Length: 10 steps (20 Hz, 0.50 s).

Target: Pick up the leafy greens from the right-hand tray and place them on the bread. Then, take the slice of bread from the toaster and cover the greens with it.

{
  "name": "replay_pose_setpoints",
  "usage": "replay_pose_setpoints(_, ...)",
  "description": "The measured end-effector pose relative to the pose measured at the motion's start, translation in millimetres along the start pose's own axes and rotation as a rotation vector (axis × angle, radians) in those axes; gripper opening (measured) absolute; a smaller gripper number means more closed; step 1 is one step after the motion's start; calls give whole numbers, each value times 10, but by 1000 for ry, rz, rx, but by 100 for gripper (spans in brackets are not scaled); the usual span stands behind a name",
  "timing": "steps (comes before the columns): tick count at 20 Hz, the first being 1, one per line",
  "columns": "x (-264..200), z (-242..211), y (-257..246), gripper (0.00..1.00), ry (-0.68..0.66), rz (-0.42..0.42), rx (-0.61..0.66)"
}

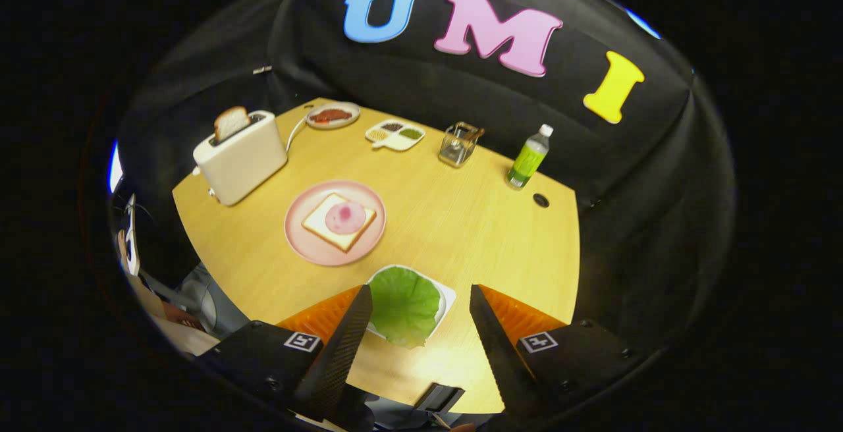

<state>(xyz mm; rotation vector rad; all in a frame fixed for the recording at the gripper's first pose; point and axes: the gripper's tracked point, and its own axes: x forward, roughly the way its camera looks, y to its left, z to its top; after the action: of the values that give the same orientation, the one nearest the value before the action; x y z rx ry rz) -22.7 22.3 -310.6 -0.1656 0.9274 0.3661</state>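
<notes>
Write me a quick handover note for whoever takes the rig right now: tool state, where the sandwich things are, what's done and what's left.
Tool: open, holding nothing, fingers either side of the leafy greens, above the table.
Greens: lying in the white tray, between the fingers.
Bread: on the pink plate beyond the tray, with a pink slice on top.
Top slice: standing in the toaster, beyond the plate.
Done: nothing placed yet.
Left: grasp greens, lay them on the bread, then cover them with the toaster slice.
</notes>
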Motion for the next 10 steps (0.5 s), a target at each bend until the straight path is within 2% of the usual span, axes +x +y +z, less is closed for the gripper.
replay_pose_setpoints(5, 660, -506, 183, 88, 183, 116, 42)
replay_pose_setpoints(10, 1127, -676, 177, 86, 274, 125, 11)
